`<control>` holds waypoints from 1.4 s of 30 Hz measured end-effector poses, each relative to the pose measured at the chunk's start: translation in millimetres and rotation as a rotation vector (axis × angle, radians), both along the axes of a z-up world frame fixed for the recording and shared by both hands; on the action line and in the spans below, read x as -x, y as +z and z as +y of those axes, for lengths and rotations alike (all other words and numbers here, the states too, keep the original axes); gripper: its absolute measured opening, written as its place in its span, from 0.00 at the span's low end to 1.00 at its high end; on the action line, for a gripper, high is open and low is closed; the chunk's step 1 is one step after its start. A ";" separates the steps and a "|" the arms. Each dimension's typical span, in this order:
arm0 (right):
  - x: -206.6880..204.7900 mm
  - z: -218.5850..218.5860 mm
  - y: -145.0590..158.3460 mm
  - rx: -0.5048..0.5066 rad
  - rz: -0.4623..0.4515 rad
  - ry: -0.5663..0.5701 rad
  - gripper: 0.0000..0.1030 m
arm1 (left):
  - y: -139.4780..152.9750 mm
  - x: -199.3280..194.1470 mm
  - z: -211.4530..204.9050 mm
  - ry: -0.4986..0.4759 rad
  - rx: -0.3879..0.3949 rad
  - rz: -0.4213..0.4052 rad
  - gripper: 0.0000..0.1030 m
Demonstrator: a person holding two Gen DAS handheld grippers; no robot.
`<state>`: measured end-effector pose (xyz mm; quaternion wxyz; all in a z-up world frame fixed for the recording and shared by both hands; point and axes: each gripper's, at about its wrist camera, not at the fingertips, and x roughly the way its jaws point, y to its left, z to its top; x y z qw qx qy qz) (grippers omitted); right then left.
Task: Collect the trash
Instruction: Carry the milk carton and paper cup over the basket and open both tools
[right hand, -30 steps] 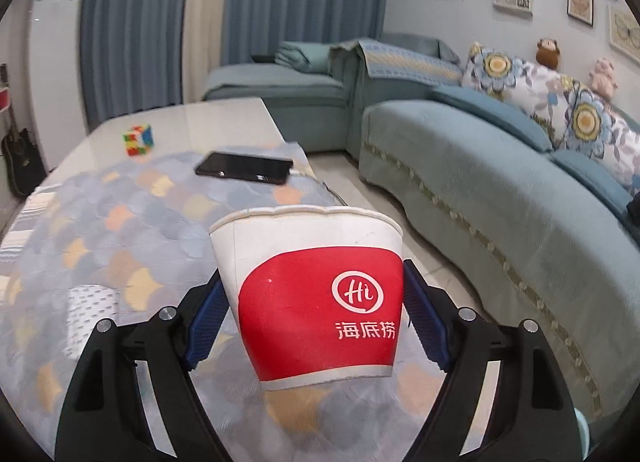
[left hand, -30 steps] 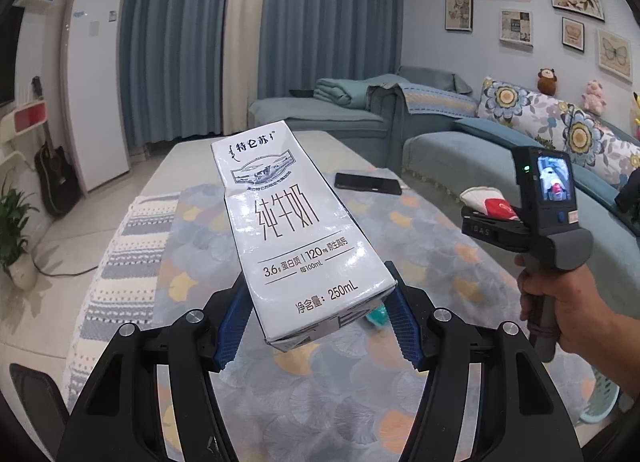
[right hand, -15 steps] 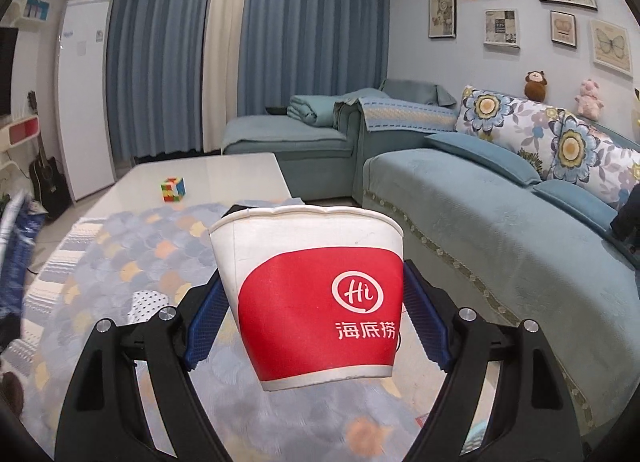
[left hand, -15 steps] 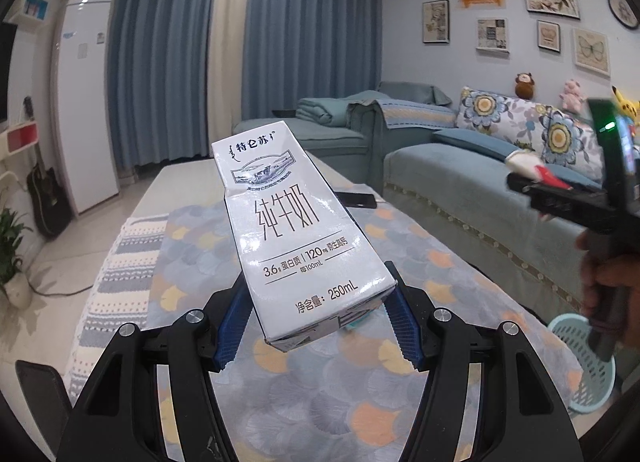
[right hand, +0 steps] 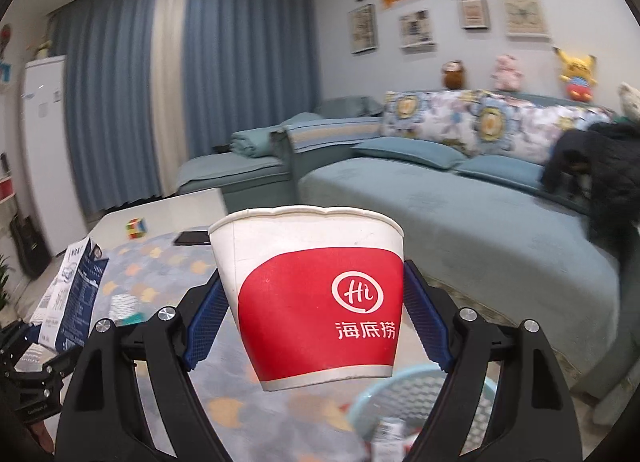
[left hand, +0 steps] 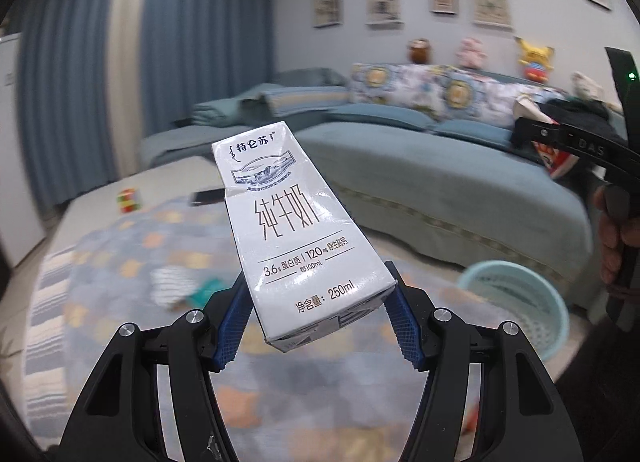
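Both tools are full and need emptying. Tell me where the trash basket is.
The light blue trash basket sits on the floor at lower right in the left wrist view, between the table and the sofa; in the right wrist view it's under the paper cup.

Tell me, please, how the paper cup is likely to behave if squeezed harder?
The paper cup would probably buckle: its rim already looks wavy. It seems light and likely empty, held tilted by the right gripper, so it might slip from the pads.

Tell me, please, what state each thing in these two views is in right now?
Left tool: shut on milk carton.
Milk carton: held tilted, off the table.
Right tool: shut on paper cup.
Paper cup: held upright, mouth up.
Trash basket: on the floor, open-topped.
Phone: flat on the table.
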<state>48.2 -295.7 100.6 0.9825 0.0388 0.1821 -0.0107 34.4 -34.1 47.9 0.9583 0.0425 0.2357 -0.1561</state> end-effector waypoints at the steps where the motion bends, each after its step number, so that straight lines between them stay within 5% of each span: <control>1: 7.9 -16.4 -1.9 -0.012 0.003 -0.028 0.76 | -0.7 3.7 -12.8 -0.040 0.007 0.003 0.58; 9: 35.7 -95.0 -18.4 -0.082 0.017 -0.200 0.76 | -10.2 27.5 -101.6 -0.256 0.033 -0.019 0.58; 14: 34.3 -123.0 -28.8 -0.136 0.050 -0.249 0.76 | -17.4 20.1 -143.5 -0.301 0.123 0.040 0.58; 23: 24.3 -167.0 -44.3 -0.192 0.131 -0.352 0.76 | -28.9 -13.3 -206.4 -0.430 0.129 0.142 0.58; 30: 9.1 -201.0 -69.9 -0.334 0.265 -0.375 0.78 | -49.9 -32.3 -243.6 -0.469 0.087 0.246 0.63; 42: 6.7 -199.9 -74.1 -0.378 0.277 -0.366 0.80 | -65.6 -38.8 -212.8 -0.398 0.040 0.285 0.65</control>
